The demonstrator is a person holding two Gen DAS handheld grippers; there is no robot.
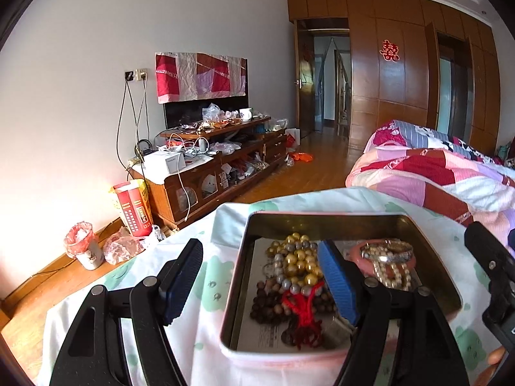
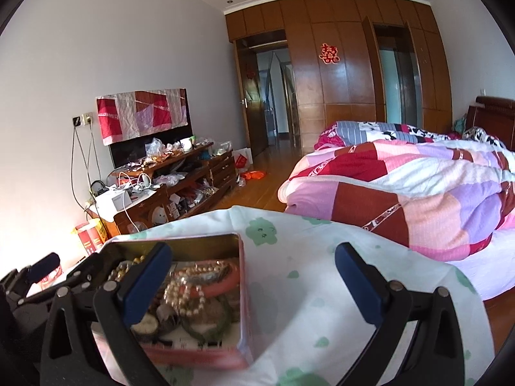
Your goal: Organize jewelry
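Observation:
An open pink tin box (image 1: 238, 257) sits on a white cloth with green prints (image 1: 209, 289). It holds gold and silver beads (image 1: 297, 259), dark wooden beads with a red tassel (image 1: 302, 308), a pink bangle (image 1: 408, 257) and a pearl bracelet (image 1: 391, 268). My left gripper (image 1: 262, 281) is open and empty, straddling the tin's left wall, its right finger above the beads. My right gripper (image 2: 254, 286) is open and empty at the tin's (image 2: 243, 302) right wall, its left finger over the pearl bracelet (image 2: 185, 292).
A cluttered wooden TV cabinet (image 1: 225, 160) stands along the left wall. A small bin (image 1: 83, 247) and a red bag (image 1: 133, 209) stand on the floor beside it. A bed with a patchwork quilt (image 2: 402, 193) lies to the right.

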